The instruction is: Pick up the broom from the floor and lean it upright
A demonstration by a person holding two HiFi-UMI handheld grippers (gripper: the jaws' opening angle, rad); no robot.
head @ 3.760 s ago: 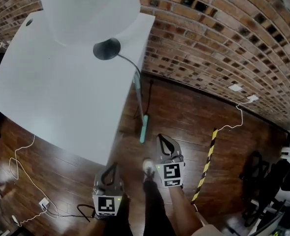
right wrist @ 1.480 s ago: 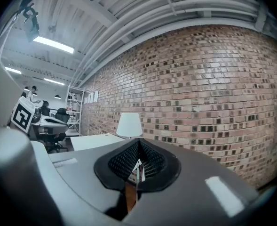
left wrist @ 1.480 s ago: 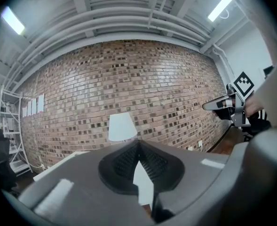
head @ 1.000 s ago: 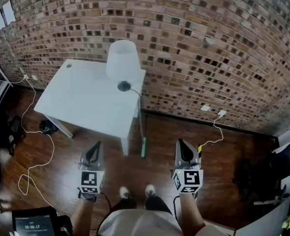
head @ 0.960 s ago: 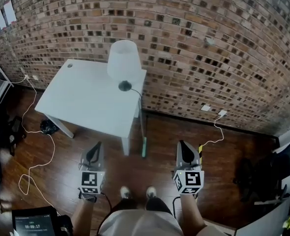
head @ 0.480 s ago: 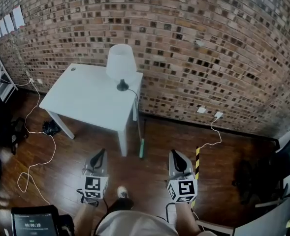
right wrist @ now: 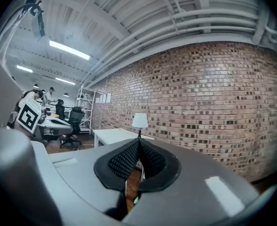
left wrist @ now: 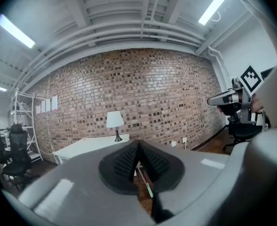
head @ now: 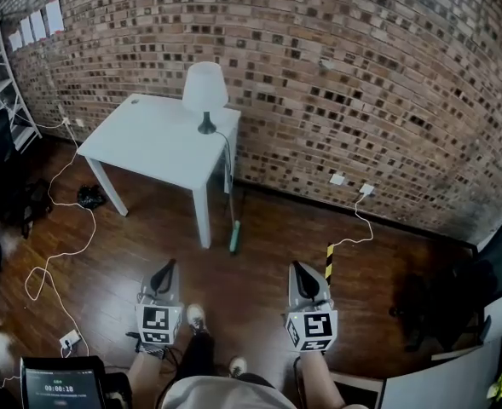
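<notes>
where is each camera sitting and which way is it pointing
Head view: on the person's head, looking steeply down at the floor, table and broom; shows left claw, right claw, shoes.
Left gripper view: rides the left claw, looking level along its shut jaws toward the lamp; right claw at right edge.
Right gripper view: rides the right claw, along its shut jaws toward the wall.
All share the lamp and table.

The head view looks steeply down from high above the left gripper (head: 166, 265) and right gripper (head: 299, 267), well back from the white table (head: 144, 139) against the brick wall (head: 361, 75). Each gripper view sits low behind its own jaws, facing almost level — all three share the table, its lamp (head: 204, 88) and the wall.
</notes>
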